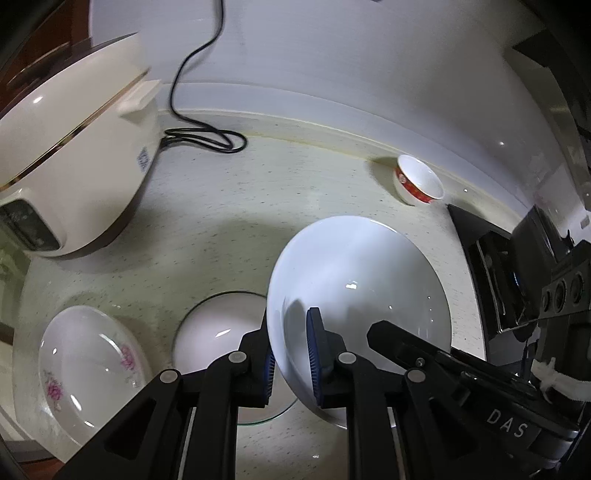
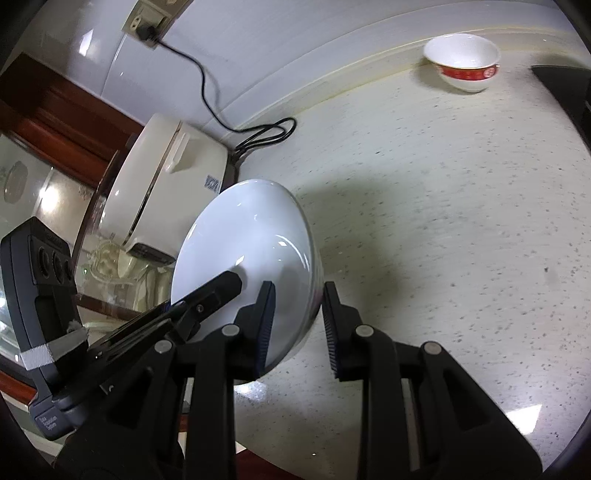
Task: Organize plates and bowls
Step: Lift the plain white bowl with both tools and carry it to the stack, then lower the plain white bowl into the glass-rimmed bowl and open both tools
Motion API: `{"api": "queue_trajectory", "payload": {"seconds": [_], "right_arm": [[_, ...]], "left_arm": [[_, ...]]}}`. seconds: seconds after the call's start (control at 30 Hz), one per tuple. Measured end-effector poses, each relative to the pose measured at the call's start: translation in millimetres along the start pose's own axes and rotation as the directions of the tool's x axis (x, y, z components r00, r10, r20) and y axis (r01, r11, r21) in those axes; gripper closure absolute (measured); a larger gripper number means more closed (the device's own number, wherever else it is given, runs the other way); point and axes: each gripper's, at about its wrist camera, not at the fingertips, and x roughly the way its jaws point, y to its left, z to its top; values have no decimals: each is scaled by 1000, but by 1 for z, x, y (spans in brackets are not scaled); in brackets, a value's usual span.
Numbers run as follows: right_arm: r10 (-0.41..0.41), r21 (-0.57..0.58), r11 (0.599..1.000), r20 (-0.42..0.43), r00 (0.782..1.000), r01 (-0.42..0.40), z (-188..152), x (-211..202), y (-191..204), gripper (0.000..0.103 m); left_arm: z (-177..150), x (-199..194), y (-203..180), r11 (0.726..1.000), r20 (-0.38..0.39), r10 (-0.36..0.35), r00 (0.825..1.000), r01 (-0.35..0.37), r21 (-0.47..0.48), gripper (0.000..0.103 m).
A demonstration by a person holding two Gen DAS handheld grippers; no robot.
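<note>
Home kitchen. A speckled stone surface is running along a white wall; a cream rice cooker is sitting on it, its black cord leading to a wall socket. Crockery is lying about: flowered plate, red-banded bowl, glass-fronted wooden cabinet alongside.

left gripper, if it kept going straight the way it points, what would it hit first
The left gripper already pinches the white bowl by its rim. Beyond that, probably the counter; depth is unclear.
</note>
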Motion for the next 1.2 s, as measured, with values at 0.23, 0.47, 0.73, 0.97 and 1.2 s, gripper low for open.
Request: {"api": "queue_trajectory", "payload": {"seconds": [0.23,0.47,0.73,0.97,1.2], "right_arm": [[15,-43,999,-45,999,-17,-3,14,16,73],[8,-82,997,-98,995,-16,-9,29,25,73],[-19,-112,994,-156,988,1,-17,48,32,74],[-38,-141,990,-158,987,15,-18,51,36,74],[-109,-210,975,-174,979,72,-23,61,43,74]], "left_arm": [[-6,-4,22,999,-4,10,1000,-10,-52,88],[-16,-2,41,996,-29,20,999,-22,-86,88],[-28,7,56,993,-87,33,996,-43,-113,88],[-29,8,57,994,-92,41,995,-50,-101,88],[-32,16,59,994,-120,53,991,-64,-88,88]]}}
